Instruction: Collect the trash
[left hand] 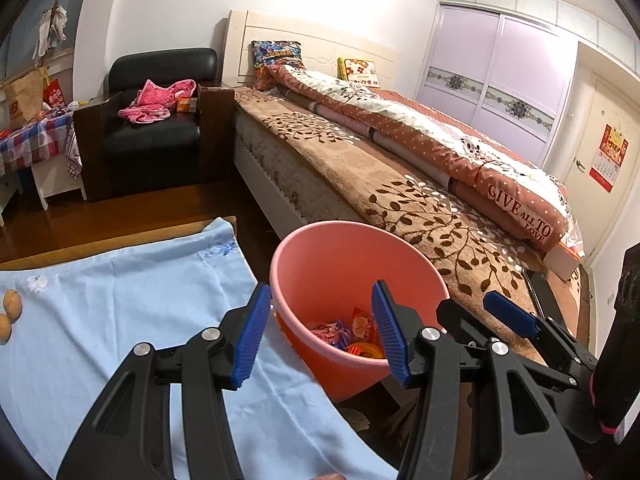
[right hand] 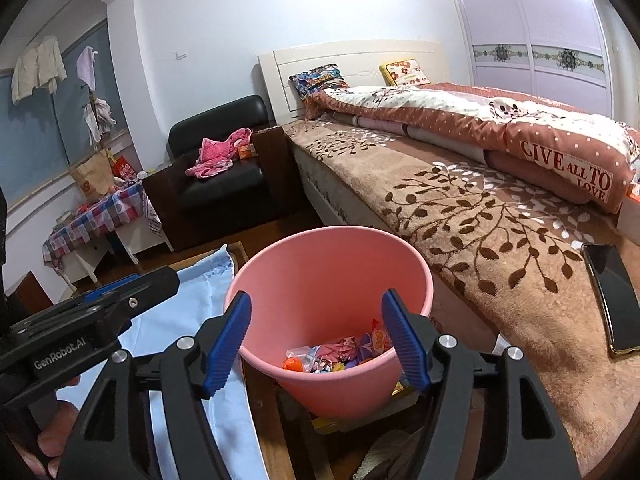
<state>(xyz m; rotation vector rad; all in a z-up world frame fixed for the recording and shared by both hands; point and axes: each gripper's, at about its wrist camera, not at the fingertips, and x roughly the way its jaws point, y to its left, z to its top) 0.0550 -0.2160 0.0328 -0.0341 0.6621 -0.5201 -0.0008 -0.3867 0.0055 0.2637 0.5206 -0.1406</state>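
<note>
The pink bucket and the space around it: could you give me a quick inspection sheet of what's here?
Surface: table under a light blue cloth.
Job's things: pink bucket beside the table, with candy wrappers at its bottom.
Clutter: two walnuts on the cloth; a black phone on the bed.
Grippers: left gripper and right gripper are both open and hold nothing.
Cables: nothing seen.
Surroundings: bed with rolled quilt, black armchair, wardrobe.
</note>
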